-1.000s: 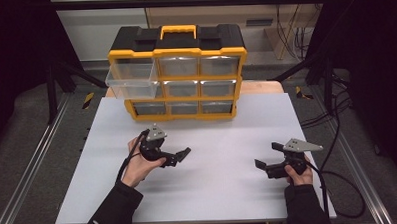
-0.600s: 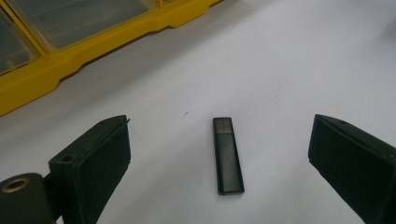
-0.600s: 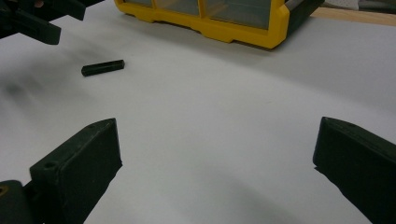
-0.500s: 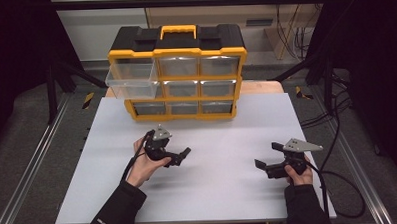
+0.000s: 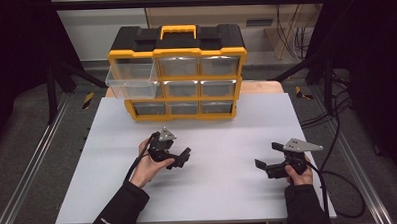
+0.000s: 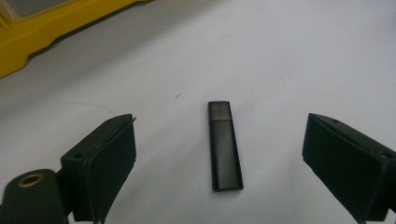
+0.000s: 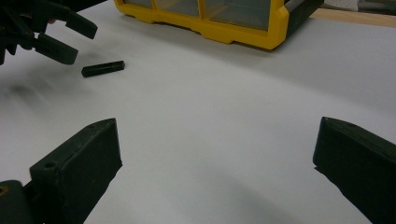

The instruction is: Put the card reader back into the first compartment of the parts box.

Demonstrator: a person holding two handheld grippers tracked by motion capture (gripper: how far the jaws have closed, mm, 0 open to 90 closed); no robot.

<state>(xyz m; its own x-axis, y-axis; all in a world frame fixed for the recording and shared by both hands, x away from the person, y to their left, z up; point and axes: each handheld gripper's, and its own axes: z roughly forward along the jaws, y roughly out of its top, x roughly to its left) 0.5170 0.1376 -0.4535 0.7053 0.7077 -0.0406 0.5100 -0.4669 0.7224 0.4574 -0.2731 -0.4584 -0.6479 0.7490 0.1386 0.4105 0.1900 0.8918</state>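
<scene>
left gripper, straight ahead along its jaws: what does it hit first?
Most likely the black USB stick. It lies flat on the white table between the open jaws of the left gripper, untouched. Beyond it only bare tabletop; the yellow organizer sits off to one side. Depth is uncertain.

Lab: framed test table (image 5: pixel 139 194), floor cables (image 5: pixel 331 112), dark surround.

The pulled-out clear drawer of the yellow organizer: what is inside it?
The clear drawer at the organizer's upper left looks empty: only pale see-through walls and floor show in the high view. A very small item on its bottom could not be told from here.
</scene>
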